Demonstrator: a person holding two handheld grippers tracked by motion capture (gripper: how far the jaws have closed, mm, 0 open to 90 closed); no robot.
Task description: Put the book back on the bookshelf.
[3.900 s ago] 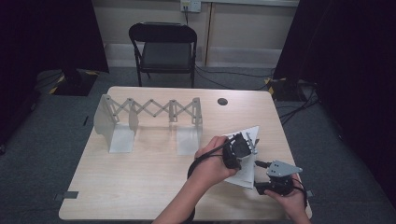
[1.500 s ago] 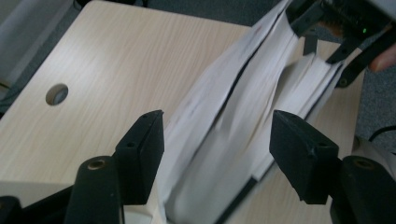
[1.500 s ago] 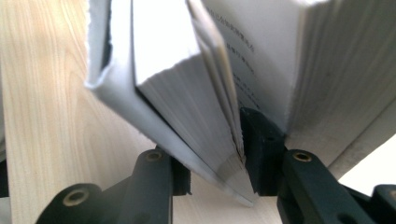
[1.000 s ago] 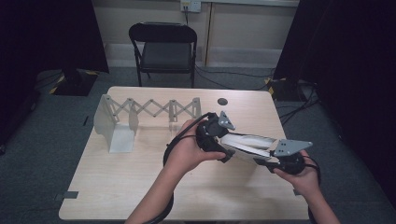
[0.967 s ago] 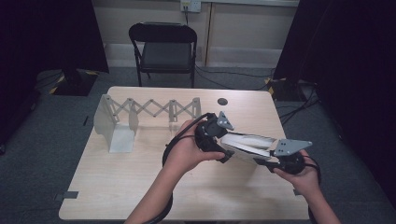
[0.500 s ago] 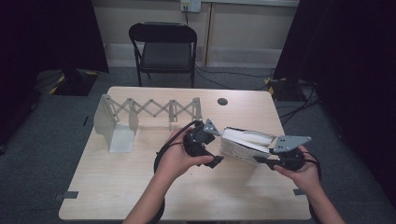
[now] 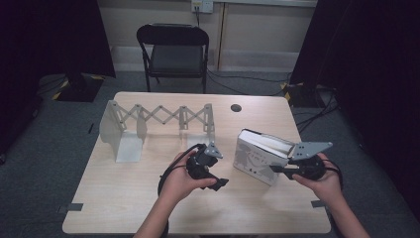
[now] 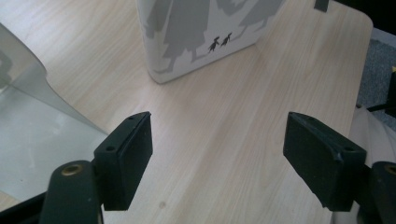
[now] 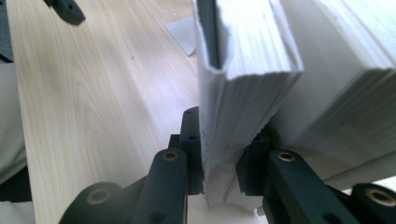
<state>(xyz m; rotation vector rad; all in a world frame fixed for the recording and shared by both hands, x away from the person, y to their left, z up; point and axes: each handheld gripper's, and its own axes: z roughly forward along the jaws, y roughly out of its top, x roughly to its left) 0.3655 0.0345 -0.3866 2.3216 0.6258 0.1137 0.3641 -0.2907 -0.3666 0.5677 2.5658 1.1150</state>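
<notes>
One wooden table (image 7: 124,198) | grey carpet (image 7: 44,163) | folding chair (image 7: 173,49) behind

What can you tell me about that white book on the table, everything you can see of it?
The book is a thick white volume with grey figure drawings and two tiny black silhouettes on its cover. It stands on edge on the pale wooden table, right of the middle, its pages fanned slightly open at the top. The right gripper pinches a section of the cover and pages at one end. The left gripper hangs open beside it, not touching.
</notes>
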